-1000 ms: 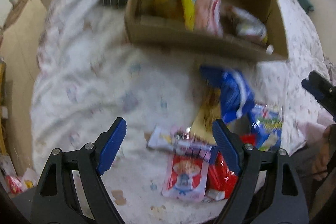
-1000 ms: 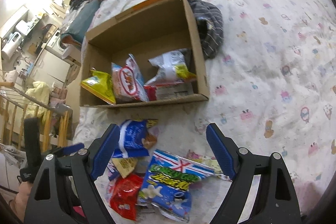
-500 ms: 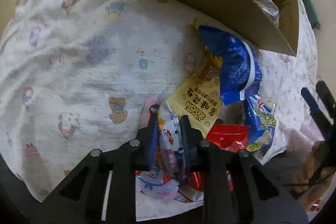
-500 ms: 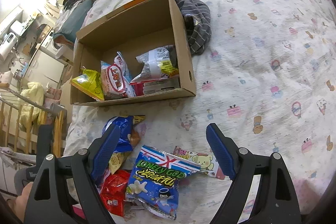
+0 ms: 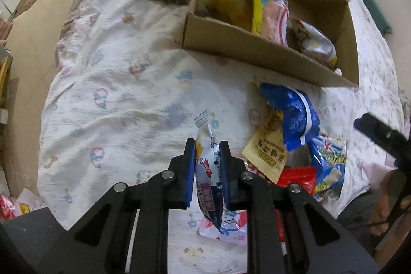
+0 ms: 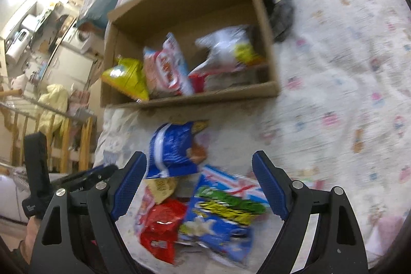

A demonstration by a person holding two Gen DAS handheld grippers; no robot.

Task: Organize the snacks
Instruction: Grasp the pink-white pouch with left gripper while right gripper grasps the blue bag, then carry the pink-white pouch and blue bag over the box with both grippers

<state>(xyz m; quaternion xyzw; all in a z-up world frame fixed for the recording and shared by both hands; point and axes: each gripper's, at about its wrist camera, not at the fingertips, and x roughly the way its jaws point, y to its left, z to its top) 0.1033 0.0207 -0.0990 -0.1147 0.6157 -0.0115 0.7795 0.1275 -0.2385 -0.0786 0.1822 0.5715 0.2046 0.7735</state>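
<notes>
One slim white snack packet (image 5: pixel 207 166) is clamped upright between the closed jaws of the left gripper (image 5: pixel 207 158), above the bed (image 5: pixel 123 94) near its front edge. Right gripper (image 6: pixel 197 184) hovers with jaws wide over the loose snack pile (image 6: pixel 185 199), just before the cardboard box (image 6: pixel 190 99).

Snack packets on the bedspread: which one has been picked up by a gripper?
The slim white packet with red and navy print, pinched upright in the left gripper. The other packets, such as the blue bag, lie loose on the bedspread.
</notes>
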